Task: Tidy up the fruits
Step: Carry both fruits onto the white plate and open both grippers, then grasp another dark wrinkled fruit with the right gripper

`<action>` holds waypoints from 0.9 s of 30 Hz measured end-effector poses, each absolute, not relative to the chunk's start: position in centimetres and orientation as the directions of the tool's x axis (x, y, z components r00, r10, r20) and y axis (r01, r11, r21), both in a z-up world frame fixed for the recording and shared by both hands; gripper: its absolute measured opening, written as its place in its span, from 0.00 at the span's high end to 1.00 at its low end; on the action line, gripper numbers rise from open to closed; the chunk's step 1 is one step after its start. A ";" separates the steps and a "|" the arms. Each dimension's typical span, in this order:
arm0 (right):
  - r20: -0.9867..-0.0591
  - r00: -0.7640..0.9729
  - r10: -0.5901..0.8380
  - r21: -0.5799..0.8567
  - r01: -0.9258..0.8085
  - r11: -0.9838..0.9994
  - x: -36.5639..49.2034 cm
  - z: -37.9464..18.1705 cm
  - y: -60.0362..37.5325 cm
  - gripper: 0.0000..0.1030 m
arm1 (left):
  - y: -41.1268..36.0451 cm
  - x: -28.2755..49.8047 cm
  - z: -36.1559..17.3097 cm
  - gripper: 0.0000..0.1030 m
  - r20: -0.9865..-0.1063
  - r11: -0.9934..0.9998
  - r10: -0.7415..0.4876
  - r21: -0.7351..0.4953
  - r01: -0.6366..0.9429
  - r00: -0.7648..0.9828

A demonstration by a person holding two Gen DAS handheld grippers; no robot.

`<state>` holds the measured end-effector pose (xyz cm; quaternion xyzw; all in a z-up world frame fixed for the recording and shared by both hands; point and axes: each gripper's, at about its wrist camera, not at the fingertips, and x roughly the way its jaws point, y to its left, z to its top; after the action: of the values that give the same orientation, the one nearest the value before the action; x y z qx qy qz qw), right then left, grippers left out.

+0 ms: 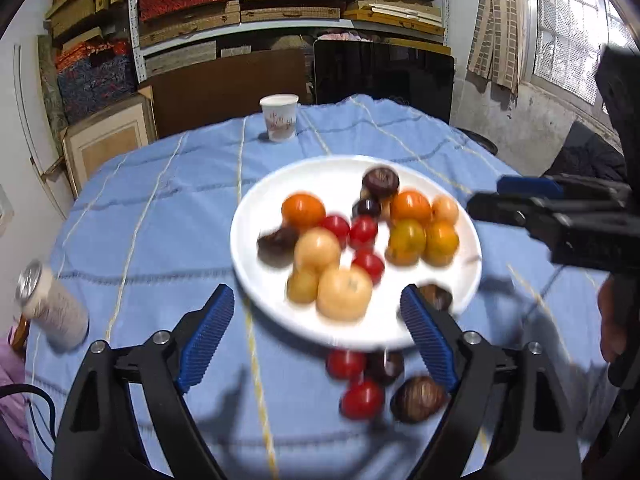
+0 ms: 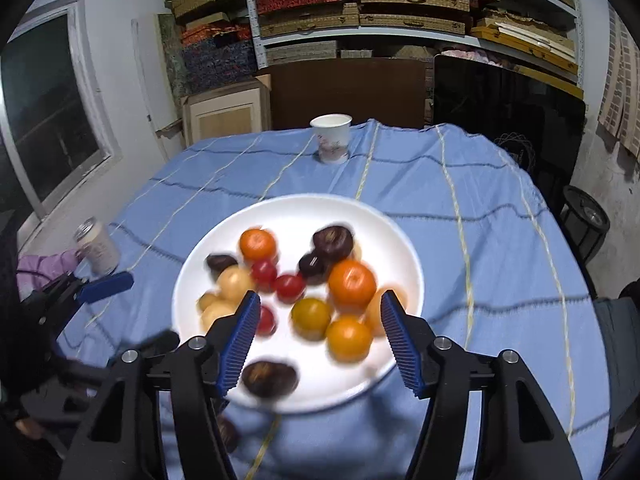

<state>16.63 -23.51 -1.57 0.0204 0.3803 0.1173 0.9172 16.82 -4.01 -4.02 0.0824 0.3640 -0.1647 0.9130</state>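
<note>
A white plate (image 1: 280, 200) (image 2: 400, 240) on the blue cloth holds oranges (image 1: 303, 210) (image 2: 352, 283), pale yellow fruits (image 1: 344, 294), red cherry tomatoes (image 1: 363, 232) (image 2: 289, 287) and dark brown chestnut-like fruits (image 1: 380, 181) (image 2: 270, 378). In front of the plate, on the cloth, lie two tomatoes (image 1: 362, 398) and two dark fruits (image 1: 418, 398). My left gripper (image 1: 318, 300) stands open over the plate's near rim, gripping nothing. My right gripper (image 2: 320, 300) hangs open above the plate's right half, its pads touching no fruit. It also shows at the plate's right side in the left wrist view (image 1: 486, 198).
A paper cup (image 1: 279, 117) (image 2: 331, 138) stands at the table's far edge. A pale can (image 1: 52, 312) (image 2: 98, 246) stands at the left edge. Shelves with boxes and a dark board rise behind the table. A black stool (image 2: 586, 220) is at the right.
</note>
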 end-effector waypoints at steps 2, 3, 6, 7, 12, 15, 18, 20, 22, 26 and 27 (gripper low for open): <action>-0.707 0.656 0.263 0.134 -0.241 0.961 14.4 -2.8 -22.5 0.37 | -3.3 15.5 -4.8 0.19 -0.702 0.937 -0.217 0.044 0.346 0.679; -0.722 0.635 0.275 0.130 -0.266 0.955 13.1 -3.9 -21.8 0.37 | -3.0 15.1 -5.2 0.19 -0.706 0.939 -0.210 0.048 0.341 0.676; -0.756 0.588 0.288 0.123 -0.305 0.944 11.2 -6.3 -20.0 0.37 | -2.3 14.0 -7.6 0.19 -0.753 0.940 -0.200 0.032 0.339 0.627; -0.764 0.578 0.288 0.119 -0.312 0.942 11.0 -6.9 -19.5 0.37 | -2.2 13.8 -8.5 0.19 -0.768 0.939 -0.198 0.028 0.342 0.609; -0.797 0.542 0.268 0.082 -0.341 0.936 10.5 -8.7 -17.2 0.37 | -1.9 12.9 -10.3 0.19 -0.784 0.937 -0.175 0.052 0.345 0.596; -0.803 0.540 0.252 0.065 -0.341 0.938 10.6 -8.8 -16.5 0.37 | -1.3 12.9 -10.6 0.18 -0.789 0.939 -0.185 0.033 0.342 0.585; -0.812 0.527 0.250 0.078 -0.326 0.942 11.1 -9.0 -16.3 0.37 | -1.1 13.3 -10.8 0.18 -0.800 0.945 -0.174 0.028 0.326 0.574; -0.815 0.524 0.248 0.078 -0.324 0.943 11.5 -9.2 -16.1 0.37 | -0.9 13.5 -11.0 0.19 -0.807 0.950 -0.165 0.024 0.311 0.567; -0.819 0.518 0.248 0.082 -0.321 0.943 11.8 -9.5 -16.0 0.37 | -0.7 13.7 -11.1 0.19 -0.812 0.954 -0.161 0.017 0.299 0.561; -0.817 0.516 0.255 0.096 -0.315 0.944 12.3 -9.8 -16.2 0.37 | -0.5 13.9 -11.2 0.18 -0.816 0.958 -0.148 0.022 0.285 0.559; -0.817 0.516 0.256 0.099 -0.313 0.945 12.4 -9.8 -16.1 0.37 | -0.5 13.9 -11.2 0.18 -0.817 0.959 -0.144 0.024 0.282 0.559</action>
<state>12.40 -16.11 -9.85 -0.0306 0.4638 0.1636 0.8702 13.88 -0.52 -11.22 0.0761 0.4538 -0.1212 0.8795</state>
